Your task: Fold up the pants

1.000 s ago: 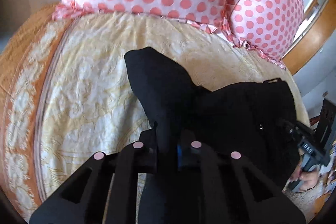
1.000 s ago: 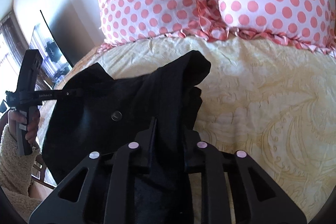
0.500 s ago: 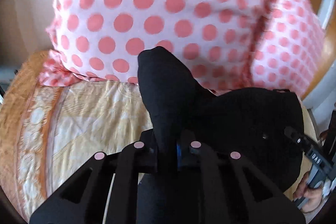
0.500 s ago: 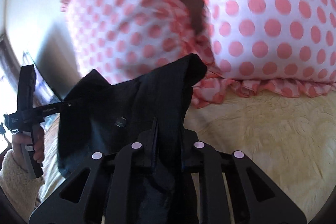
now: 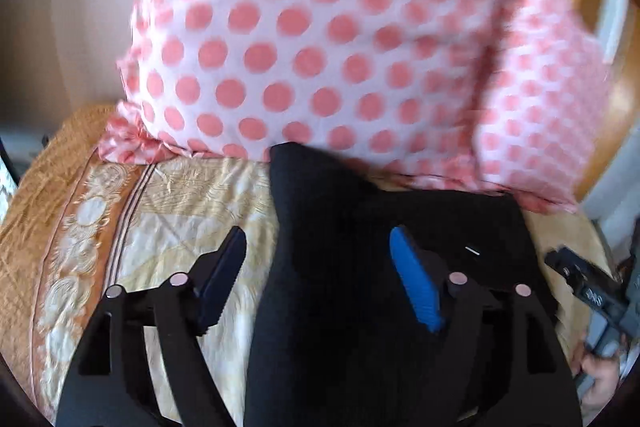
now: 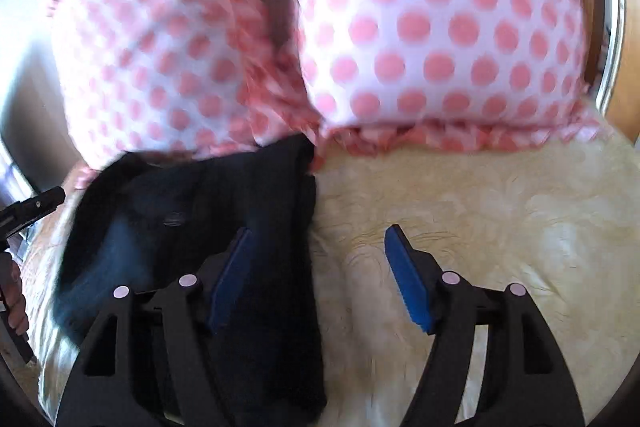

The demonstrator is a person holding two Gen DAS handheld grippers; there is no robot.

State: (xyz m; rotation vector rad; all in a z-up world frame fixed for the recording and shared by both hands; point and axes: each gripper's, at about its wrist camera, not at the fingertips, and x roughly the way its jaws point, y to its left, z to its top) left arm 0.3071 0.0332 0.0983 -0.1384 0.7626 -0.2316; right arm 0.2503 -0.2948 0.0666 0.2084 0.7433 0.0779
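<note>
Pants (image 5: 340, 267) between opening claws | left claw (image 5: 320, 259) | right claw (image 6: 316, 259)

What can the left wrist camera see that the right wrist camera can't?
Only the left wrist view shows the bedspread's orange border and the open left gripper, its jaws opening around the pants. Only the right wrist view shows the open right gripper, also opening, and the gap between two pillows. Both show the black pants, polka-dot pillows and cream bedspread.
</note>
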